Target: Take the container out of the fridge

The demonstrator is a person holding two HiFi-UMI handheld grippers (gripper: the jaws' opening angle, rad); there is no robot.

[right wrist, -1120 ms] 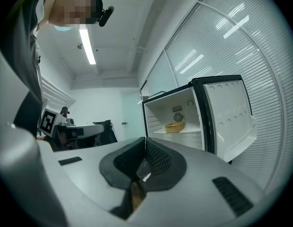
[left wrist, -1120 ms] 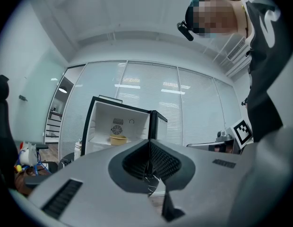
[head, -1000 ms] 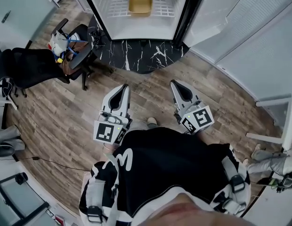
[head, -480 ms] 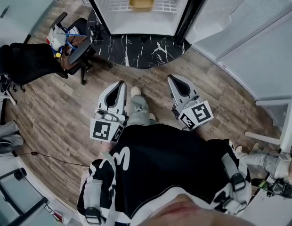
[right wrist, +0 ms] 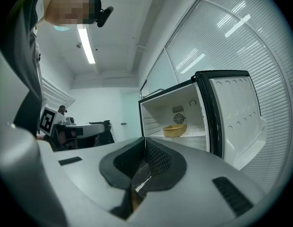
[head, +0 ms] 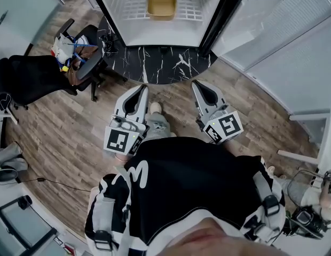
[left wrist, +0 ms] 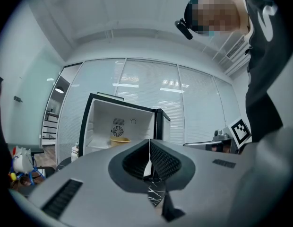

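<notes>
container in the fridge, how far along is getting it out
Done: the fridge door stands open. In hand: the left gripper and right gripper, both shut and empty, point at the fridge from over the wood floor, short of it. Left: reach in, grip the yellow container on the white shelf, bring it out.

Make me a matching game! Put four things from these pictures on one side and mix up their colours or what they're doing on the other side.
Things:
1. container
2. fridge door
3. chair
4. left tool

Descriptions:
A. shut, holding nothing
B. swung open
C. yellow
D. black, at the far left

Pairs: 1-C, 2-B, 3-D, 4-A
</notes>
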